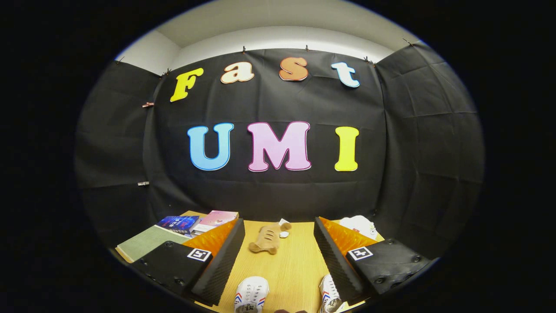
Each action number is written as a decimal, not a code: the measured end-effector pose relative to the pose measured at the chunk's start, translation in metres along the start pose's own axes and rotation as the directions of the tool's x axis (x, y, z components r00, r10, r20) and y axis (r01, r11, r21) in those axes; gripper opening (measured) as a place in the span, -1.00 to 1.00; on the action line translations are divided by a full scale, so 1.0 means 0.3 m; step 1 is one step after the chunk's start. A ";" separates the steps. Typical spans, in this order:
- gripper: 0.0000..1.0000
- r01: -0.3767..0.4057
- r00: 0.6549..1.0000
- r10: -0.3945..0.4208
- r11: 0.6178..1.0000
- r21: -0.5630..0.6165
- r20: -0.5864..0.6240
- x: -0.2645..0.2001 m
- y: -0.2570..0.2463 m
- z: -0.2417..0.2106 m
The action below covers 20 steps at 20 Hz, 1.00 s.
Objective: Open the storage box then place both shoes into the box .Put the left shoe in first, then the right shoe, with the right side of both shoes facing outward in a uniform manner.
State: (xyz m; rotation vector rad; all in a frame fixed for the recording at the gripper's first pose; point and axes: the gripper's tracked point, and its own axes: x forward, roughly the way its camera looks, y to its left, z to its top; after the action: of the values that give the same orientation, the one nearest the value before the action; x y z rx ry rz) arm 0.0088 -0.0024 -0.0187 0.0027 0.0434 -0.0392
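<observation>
- Right now the gripper (278, 261) is held high and level, looking over the table (295, 265) at the booth wall; its fingers are spread wide and grasp nothing.
- Two white shoes with striped sides sit at the near end of the table: the left-hand shoe (251, 295) lies between the fingers, close in, and the right-hand shoe (329, 296) lies just inside the right finger, partly hidden by it.
- I cannot tell which is the left shoe of the pair; both show toe and laces alone.
- No storage box can be made out. A white thing (359, 225) beyond the right finger is too hidden to name.
- A bread-shaped toy (268, 238) lies farther up the table, ahead of the fingers, with a small white bit (283, 234) just beside it.
- Books (197, 221) and a green pad (145, 243) lie beyond the left finger.
- As I judge it, the task is at its start: the box is not yet opened and the shoes are untouched.
- Risks from here:
  - Taking a shoe before the box is open would break the order.
  - Mistaking right for left is likely, since the pair look alike from above.
  - The shoes sit close together; wide fingers dropping on one may nudge the other.
  - A grip on the soft upper could let the shoe turn, so the wrong side faces out.
  - The toy could be swept aside on a reach toward the far end.
</observation>
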 end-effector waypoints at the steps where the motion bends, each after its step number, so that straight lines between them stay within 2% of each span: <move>1: 0.96 0.004 1.000 -0.004 1.000 0.004 -0.003 0.003 -0.001 0.001; 14: 0.96 0.018 0.997 -0.016 1.000 0.020 -0.075 0.018 0.007 -0.096; 20: 0.95 -0.019 0.992 0.023 0.999 0.034 -0.122 0.034 0.052 -0.178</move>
State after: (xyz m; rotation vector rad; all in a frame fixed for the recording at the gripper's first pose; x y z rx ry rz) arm 0.0174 0.0131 -0.0726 0.0385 0.1653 -0.0191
